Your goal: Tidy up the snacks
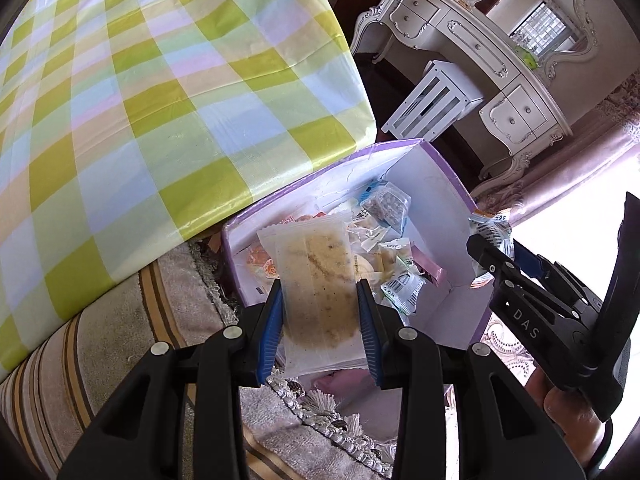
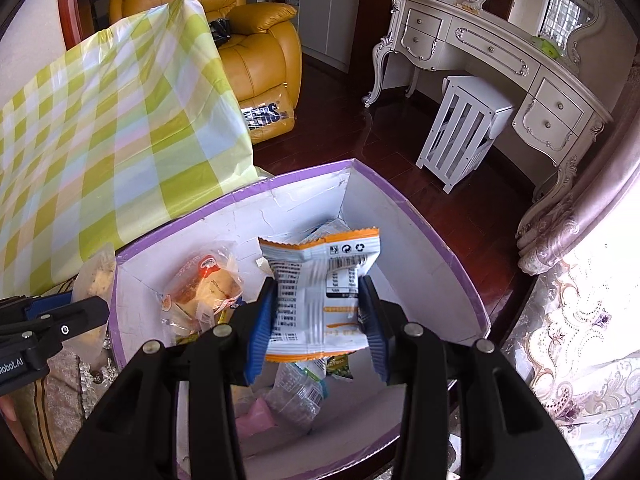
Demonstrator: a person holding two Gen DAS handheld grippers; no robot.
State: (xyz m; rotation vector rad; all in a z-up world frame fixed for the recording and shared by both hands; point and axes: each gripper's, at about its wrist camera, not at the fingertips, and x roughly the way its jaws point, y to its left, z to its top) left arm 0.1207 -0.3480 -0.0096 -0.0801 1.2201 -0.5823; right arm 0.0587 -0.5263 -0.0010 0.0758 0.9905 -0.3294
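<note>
My left gripper (image 1: 320,316) is shut on a clear packet with a flat yellowish cake (image 1: 320,280) and holds it above the near edge of a purple-rimmed white box (image 1: 440,168). My right gripper (image 2: 316,316) is shut on a white and orange snack packet (image 2: 320,280) and holds it over the same box (image 2: 400,200). The box holds several wrapped snacks, among them a bun in an orange wrapper (image 2: 204,284). The right gripper also shows in the left wrist view (image 1: 492,256), at the box's right rim.
A table with a green checked cloth (image 1: 140,100) stands left of the box. A fringed striped rug (image 1: 120,340) lies below. A white ornate desk (image 2: 500,60), a white slatted stool (image 2: 460,132) and a yellow armchair (image 2: 256,40) stand behind on dark floor.
</note>
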